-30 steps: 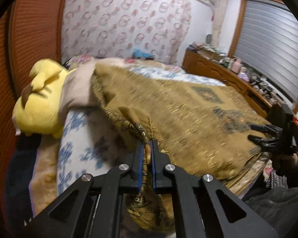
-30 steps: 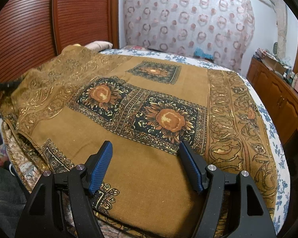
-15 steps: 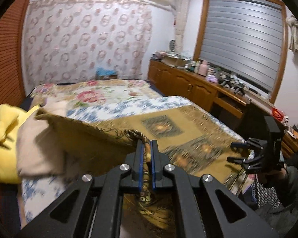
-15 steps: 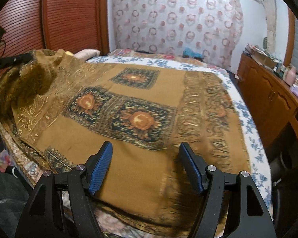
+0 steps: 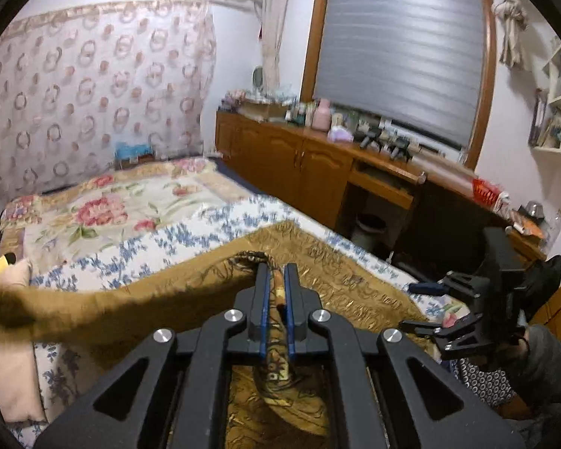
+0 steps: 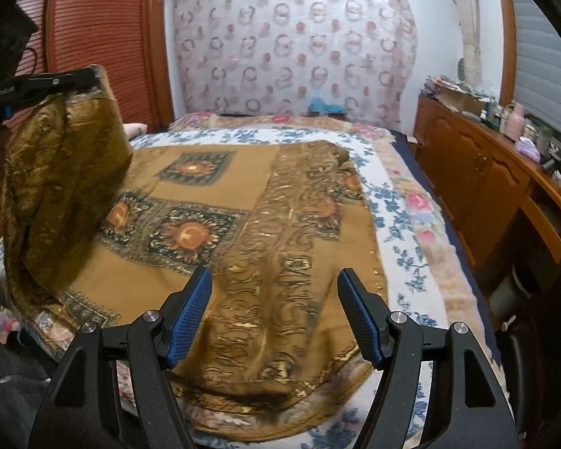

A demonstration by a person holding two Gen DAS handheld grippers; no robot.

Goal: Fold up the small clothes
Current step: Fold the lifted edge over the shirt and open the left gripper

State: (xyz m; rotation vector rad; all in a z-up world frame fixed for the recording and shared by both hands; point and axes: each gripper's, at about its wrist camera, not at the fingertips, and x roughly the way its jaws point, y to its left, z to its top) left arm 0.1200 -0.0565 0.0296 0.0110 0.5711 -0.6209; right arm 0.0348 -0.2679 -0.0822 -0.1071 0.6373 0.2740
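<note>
Fold underway: left gripper (image 5: 276,292) clamps the cloth (image 6: 213,205) edge, lifted; right gripper (image 6: 275,314) wide, empty, cloth beneath; unfinished.

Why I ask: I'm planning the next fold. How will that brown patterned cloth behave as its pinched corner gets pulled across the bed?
The brown patterned cloth is probably floppy: it hangs limp and creased from the left gripper, which is shut on its corner. It looks thin and light, since one pinch lifts a wide flap. It may drag and wrinkle on the floral bedspread rather than slide.
</note>
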